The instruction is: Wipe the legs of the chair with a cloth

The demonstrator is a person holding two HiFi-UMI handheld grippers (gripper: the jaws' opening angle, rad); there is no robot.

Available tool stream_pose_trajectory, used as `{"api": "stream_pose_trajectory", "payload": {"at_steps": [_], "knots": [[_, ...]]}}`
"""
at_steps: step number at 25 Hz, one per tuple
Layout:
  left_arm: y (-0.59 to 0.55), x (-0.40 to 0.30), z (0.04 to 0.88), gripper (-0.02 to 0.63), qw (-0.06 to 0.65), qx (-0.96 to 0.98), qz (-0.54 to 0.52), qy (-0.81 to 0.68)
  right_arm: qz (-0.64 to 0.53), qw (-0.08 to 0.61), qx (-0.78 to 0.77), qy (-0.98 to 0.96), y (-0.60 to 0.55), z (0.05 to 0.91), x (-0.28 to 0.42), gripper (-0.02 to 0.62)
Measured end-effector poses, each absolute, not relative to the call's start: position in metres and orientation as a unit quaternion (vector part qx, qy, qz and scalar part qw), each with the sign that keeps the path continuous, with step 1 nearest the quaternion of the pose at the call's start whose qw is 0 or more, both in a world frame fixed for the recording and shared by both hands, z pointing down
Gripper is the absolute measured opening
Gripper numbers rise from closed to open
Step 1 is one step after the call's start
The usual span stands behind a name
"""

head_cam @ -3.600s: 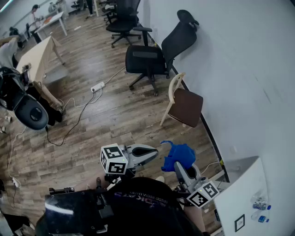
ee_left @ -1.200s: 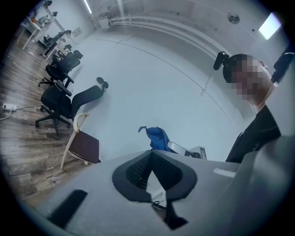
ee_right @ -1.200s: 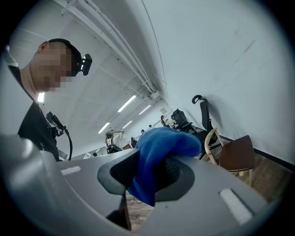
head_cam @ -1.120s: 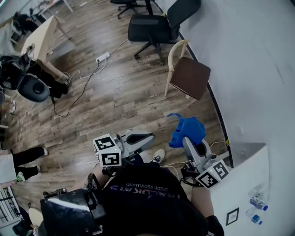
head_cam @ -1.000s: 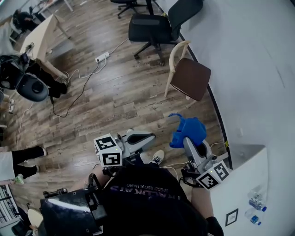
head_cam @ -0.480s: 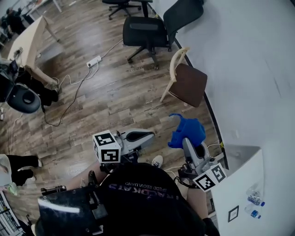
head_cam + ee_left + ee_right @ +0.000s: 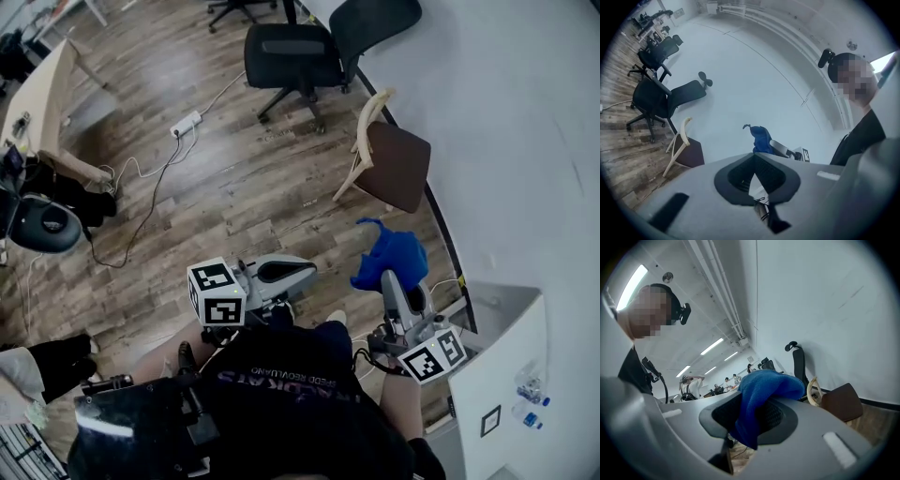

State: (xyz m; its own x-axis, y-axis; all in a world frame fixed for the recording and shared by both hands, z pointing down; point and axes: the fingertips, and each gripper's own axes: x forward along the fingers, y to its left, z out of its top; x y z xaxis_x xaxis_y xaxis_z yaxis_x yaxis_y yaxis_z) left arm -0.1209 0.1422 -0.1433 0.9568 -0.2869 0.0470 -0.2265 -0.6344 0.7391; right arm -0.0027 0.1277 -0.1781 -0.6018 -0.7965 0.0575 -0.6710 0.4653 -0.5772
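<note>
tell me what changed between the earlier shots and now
The right tongs carried the blue cloth a little closer to the wooden chair, though the cloth is not touching it yet. Nothing was taken hold of or let go. Unchanged: the cloth is clamped in the right tongs, the left tongs are shut and empty, and the chair has not moved.

The cloth (image 7: 394, 253) is blue, soft and all bunched up. The right gripper (image 7: 393, 279) pinches it between its jaws. The chair (image 7: 392, 167) has a brown seat and pale wooden legs (image 7: 345, 187). It stands right by the white wall (image 7: 525, 141), apart from the cloth.
</note>
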Motion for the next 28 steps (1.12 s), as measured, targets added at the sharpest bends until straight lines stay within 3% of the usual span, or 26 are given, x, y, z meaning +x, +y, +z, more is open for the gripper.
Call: {"api": "stream_pose_trajectory", "payload": {"at_steps": [11,21,28], "knots": [[0.105,-0.097,-0.106,0.006,0.437,0.888,-0.021,-0.142,-0.296,0.063,-0.44,0.846,0.076,-0.137,0.011,0.103],[0.061,-0.025,-0.05,0.005,0.465,0.859,-0.028,-0.212,-0.276,-0.028,-0.368,0.887,-0.004,-0.072,0.053,0.103],[0.041,0.01,-0.004,0.005,0.476,0.84,-0.043,-0.258,-0.297,-0.054,-0.317,0.899,-0.044,-0.009,0.076,0.103]]}}
